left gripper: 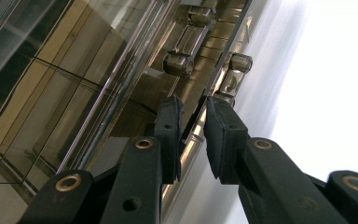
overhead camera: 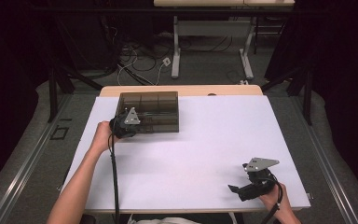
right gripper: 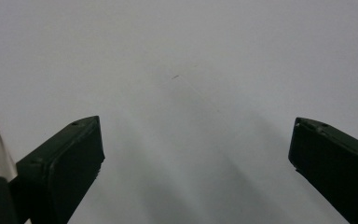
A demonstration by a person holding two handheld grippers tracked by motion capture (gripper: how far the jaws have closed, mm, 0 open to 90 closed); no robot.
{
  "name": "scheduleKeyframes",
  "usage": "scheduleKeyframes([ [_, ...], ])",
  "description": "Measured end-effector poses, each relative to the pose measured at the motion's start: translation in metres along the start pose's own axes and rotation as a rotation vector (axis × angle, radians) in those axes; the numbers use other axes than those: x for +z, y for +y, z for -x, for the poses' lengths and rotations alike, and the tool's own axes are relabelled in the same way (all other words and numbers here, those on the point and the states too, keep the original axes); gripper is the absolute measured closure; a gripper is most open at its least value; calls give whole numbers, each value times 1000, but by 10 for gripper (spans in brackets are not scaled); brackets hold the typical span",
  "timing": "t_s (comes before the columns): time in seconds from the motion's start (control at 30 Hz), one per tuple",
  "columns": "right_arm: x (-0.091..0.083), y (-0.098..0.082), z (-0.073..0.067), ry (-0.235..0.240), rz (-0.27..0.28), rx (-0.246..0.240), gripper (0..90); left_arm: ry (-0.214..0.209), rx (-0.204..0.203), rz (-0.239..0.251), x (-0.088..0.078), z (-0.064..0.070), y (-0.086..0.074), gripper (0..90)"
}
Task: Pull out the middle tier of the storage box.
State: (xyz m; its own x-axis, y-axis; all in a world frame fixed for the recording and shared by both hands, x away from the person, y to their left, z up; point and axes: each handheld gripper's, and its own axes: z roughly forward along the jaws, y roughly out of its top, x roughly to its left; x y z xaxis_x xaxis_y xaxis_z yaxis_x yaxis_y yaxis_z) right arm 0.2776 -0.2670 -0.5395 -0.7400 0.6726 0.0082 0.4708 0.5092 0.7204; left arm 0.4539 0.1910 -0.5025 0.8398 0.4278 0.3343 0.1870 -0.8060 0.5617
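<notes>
A smoky translucent plastic box [overhead camera: 149, 112] with inner compartments stands at the back left of the white table [overhead camera: 214, 140]. My left gripper [overhead camera: 137, 125] is at the box's front left side. In the left gripper view its jaws [left gripper: 193, 133] stand nearly together, with a thin lip of the box [left gripper: 74, 93] pinched between the pads, just below the clear hinge or latch barrels [left gripper: 179, 63]. My right gripper [overhead camera: 237, 177] rests near the table's front right edge. It is open [right gripper: 196, 144], with only bare white tabletop between its wide-set fingers.
The table's wooden back edge [overhead camera: 182, 90] lies just behind the box. Beyond it on the floor are cables [overhead camera: 135, 65] and the white legs of another table [overhead camera: 176, 51]. Dark curtains close in both sides.
</notes>
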Motion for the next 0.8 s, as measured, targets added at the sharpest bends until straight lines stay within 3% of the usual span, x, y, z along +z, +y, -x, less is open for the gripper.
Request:
scheduleKeyframes([
  [0.47, -1, -1, 1, -7, 9, -7, 25, -20, 34, -10, -4, 1, -1, 763],
  [0.8, -1, -1, 0, -5, 6, -3, 25, -47, 21, -8, -6, 0, -3, 763],
])
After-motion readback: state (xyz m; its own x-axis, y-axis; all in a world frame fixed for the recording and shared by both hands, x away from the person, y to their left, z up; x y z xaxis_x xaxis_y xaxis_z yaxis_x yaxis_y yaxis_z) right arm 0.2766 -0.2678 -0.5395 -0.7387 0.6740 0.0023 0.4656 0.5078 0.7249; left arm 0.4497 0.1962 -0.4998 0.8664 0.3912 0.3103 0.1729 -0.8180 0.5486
